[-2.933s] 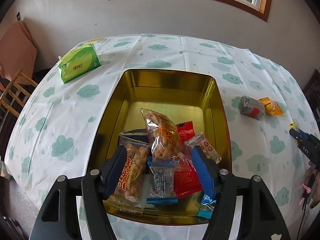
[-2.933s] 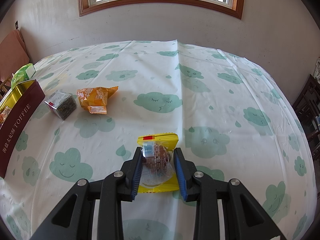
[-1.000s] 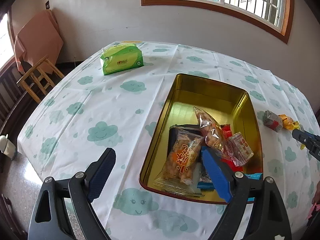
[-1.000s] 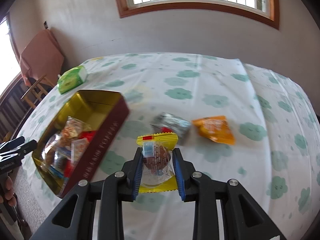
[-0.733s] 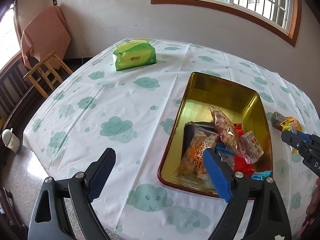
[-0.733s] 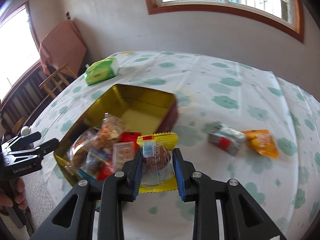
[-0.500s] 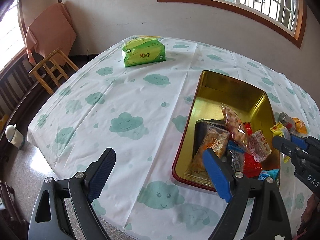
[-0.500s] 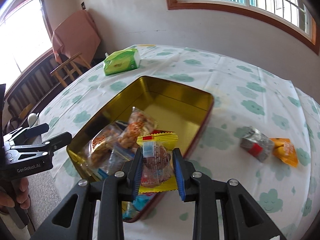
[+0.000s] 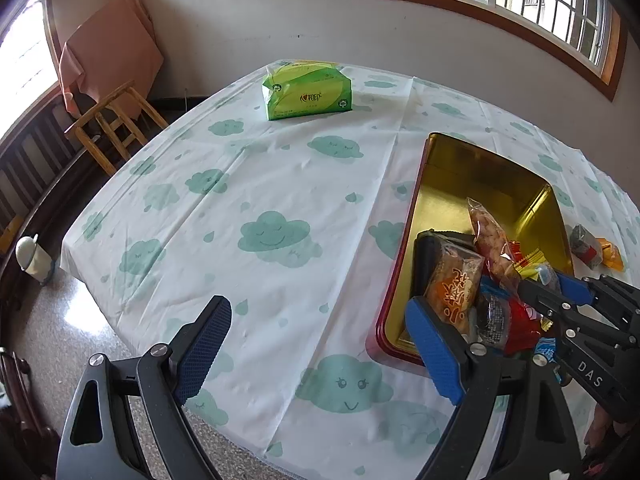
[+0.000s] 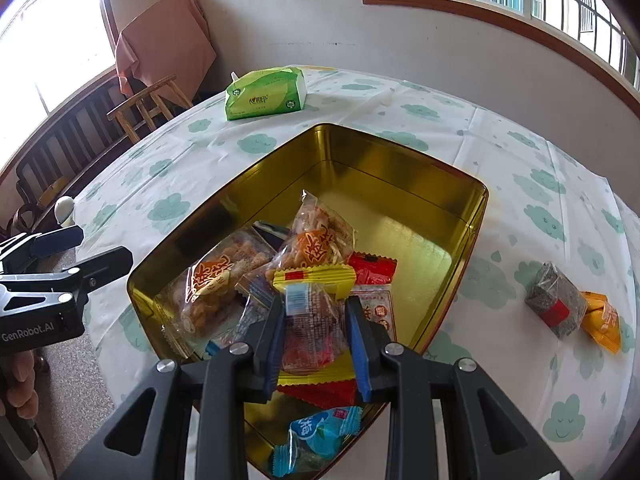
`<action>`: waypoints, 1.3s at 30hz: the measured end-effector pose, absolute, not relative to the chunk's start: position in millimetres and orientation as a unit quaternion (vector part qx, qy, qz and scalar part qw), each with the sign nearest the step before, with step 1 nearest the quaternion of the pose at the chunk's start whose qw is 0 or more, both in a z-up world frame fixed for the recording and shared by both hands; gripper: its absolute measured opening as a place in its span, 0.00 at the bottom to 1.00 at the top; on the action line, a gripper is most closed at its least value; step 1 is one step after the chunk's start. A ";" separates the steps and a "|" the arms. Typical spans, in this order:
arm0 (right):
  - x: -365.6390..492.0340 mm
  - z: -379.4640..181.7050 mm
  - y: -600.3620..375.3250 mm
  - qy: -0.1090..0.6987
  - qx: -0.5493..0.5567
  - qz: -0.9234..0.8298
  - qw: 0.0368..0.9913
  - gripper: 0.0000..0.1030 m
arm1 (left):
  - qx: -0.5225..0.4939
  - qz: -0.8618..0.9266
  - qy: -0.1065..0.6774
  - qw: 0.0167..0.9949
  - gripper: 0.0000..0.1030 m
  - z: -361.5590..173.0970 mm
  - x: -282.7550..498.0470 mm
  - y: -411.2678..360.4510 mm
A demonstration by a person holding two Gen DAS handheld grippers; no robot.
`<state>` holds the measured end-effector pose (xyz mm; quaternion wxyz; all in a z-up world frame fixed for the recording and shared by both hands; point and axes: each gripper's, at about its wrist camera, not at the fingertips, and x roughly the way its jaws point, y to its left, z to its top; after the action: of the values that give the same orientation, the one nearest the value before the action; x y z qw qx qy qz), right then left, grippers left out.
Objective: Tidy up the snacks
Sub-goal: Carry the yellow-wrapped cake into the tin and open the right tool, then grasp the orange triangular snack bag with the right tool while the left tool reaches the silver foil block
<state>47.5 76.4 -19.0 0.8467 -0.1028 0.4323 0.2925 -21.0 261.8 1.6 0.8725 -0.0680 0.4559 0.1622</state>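
My right gripper (image 10: 316, 320) is shut on a yellow-edged clear snack packet (image 10: 314, 316) and holds it above the near end of the gold tin (image 10: 400, 172), over several snack packs lying inside. The left wrist view shows that same right gripper (image 9: 540, 280) reaching in from the right over the tin (image 9: 472, 168). My left gripper (image 9: 316, 332) stands open and empty over the cloud-print tablecloth, left of the tin, its right finger by the tin's near corner. A grey packet (image 10: 554, 306) and an orange packet (image 10: 604, 320) lie on the cloth right of the tin.
A green tissue pack (image 9: 307, 90) sits at the far side of the table (image 9: 240, 208). A wooden chair (image 9: 116, 128) with a draped cloth stands beyond the table's left edge. A small white object (image 9: 34, 256) rests on the floor. A hand (image 10: 18, 384) holds the left gripper.
My right gripper carried the yellow packet leftward from beside the tin to over its near end. The left gripper drifted left, away from the tin, still open.
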 end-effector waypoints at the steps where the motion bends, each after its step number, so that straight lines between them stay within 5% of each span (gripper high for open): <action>1: 48.3 -19.5 77.0 0.432 -0.104 0.293 0.847 0.29 | -0.068 0.162 0.457 0.872 0.84 1.1 -20.7 261.7; 18: 53.2 -22.1 79.4 0.429 -0.102 0.289 0.850 0.31 | -0.069 0.158 0.469 0.866 0.84 -2.8 -18.7 257.4; 25: 50.8 -18.8 77.0 0.427 -0.102 0.290 0.850 0.46 | -0.062 0.155 0.467 0.868 0.84 0.8 -17.5 251.1; 39: 52.5 6.1 23.5 0.402 -0.045 0.277 0.872 0.48 | -0.037 0.131 0.461 0.877 0.84 11.9 -8.4 220.6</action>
<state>52.5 23.5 6.1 0.8717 -0.0455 0.4019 0.2768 -8.4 220.6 11.9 0.8770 -0.0372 0.4607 0.1315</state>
